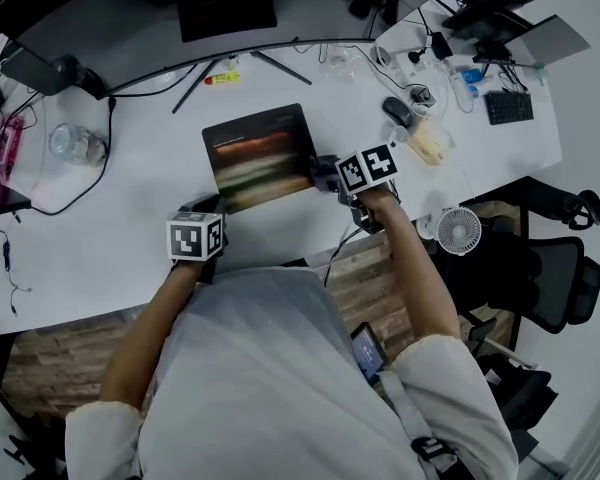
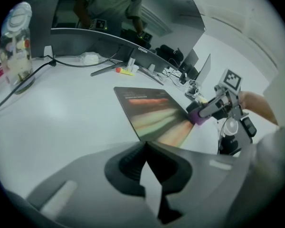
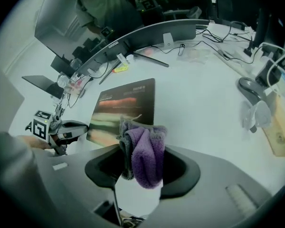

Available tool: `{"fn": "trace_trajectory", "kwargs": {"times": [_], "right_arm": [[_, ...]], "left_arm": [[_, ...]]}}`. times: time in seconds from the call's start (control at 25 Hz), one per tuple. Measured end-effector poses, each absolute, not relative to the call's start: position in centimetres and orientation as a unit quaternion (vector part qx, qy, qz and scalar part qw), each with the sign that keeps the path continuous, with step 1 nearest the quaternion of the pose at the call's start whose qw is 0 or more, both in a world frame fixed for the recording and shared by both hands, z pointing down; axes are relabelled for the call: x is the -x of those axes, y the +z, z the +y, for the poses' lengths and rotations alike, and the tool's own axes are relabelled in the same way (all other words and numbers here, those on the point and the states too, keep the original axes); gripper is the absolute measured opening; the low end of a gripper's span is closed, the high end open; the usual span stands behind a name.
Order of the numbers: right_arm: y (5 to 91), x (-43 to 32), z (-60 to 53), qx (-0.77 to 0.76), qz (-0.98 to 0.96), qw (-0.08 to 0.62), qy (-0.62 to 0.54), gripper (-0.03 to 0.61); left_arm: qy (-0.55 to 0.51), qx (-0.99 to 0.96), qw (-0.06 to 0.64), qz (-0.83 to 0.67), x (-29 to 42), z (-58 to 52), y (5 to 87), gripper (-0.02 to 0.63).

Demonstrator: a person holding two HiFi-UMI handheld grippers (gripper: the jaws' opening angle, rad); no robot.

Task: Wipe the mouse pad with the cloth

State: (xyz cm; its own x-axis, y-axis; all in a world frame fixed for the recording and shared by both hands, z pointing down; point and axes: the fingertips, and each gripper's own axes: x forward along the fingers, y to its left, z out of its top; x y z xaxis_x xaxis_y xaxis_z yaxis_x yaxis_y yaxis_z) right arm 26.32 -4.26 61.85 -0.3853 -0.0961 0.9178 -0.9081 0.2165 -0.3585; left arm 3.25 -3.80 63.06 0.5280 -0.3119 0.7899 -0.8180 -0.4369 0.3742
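The dark mouse pad (image 1: pixel 260 156) with blurred colour stripes lies flat on the white desk (image 1: pixel 130 228). My right gripper (image 1: pixel 330 173) is at the pad's right edge, shut on a bunched purple cloth (image 3: pixel 145 151) that hangs from its jaws over the pad's near corner (image 3: pixel 126 106). The left gripper view also shows this cloth (image 2: pixel 195 115) touching that edge. My left gripper (image 1: pixel 198 218) sits at the pad's near left corner (image 2: pixel 141 137). Its jaws are shut and nothing shows between them. I cannot tell whether the tips touch the pad.
A curved monitor base (image 1: pixel 230 60) and cables run behind the pad. A glass jar (image 1: pixel 75 143) stands at far left. A mouse (image 1: pixel 397 111), a small fan (image 1: pixel 458 230), a keyboard (image 1: pixel 507 106) and clutter lie to the right. A yellow marker (image 1: pixel 222 78) lies behind the pad.
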Motion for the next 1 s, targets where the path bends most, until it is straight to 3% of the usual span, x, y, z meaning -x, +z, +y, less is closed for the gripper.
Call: {"fn": "trace_trajectory", "kwargs": {"times": [0.4, 1.0], "right_arm": [[56.9, -26.7, -5.5, -0.453, -0.701, 0.335, 0.437, 0.212], [45.4, -21.7, -3.5, -0.476, -0.773, 0.186, 0.376, 0.21]], "left_arm": [[0.303, -0.772, 0.427, -0.36, -2.9, -3.5, 61.9, 0.0], [0.178, -0.845, 0.323, -0.387, -1.0, -5.7, 49.3, 0.0]]}}
